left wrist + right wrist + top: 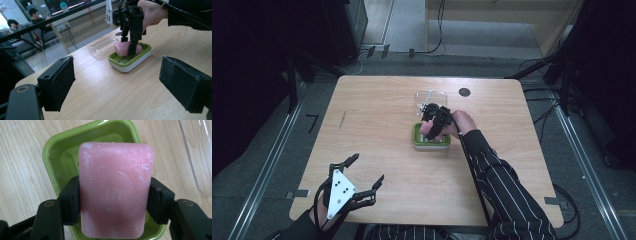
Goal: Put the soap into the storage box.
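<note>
Over the green soap dish [431,141] mid-tabletop | right gripper [131,46] jaws clamped on the pink soap bar's [115,187] long sides | likely step: seat or lift it; keep bar level, move straight | left gripper [364,174] jaws apart, idle near front edge.

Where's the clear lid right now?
The clear lid lies flat on the table, just beyond the green soap dish on the far side, beside the right gripper clamping the pink soap.
</note>
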Action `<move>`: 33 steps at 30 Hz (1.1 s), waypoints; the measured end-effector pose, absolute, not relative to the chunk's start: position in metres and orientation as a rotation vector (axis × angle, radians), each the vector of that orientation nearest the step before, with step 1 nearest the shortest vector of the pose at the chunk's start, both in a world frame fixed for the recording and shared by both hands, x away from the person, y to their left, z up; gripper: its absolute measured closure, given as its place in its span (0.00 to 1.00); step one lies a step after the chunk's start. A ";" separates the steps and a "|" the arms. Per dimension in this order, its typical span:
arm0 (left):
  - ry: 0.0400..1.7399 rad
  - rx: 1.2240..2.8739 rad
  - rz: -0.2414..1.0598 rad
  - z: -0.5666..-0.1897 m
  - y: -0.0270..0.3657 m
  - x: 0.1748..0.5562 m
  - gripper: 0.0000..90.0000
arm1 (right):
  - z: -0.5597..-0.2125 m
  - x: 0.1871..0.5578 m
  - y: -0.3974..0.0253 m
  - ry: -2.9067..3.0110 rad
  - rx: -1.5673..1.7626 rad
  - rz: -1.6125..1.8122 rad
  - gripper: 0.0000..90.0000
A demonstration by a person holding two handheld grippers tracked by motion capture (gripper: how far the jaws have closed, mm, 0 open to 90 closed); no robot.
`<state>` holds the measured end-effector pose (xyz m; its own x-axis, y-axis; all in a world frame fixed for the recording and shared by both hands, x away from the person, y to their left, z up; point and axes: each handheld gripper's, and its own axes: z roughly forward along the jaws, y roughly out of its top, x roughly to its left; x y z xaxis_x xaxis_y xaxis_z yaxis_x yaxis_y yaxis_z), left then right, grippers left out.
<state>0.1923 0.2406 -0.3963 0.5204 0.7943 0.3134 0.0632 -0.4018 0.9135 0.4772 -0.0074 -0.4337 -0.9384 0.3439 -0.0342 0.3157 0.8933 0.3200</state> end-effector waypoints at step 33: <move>0.715 1.813 0.970 -0.396 0.241 0.192 0.15 | -0.442 0.477 -0.004 2.997 0.504 0.451 0.43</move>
<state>0.1921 0.2406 -0.3964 0.5194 0.7953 0.3127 0.0632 -0.4006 0.9141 0.4771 -0.0040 -0.4424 -0.9440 0.3295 -0.0192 0.3093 0.9033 0.2972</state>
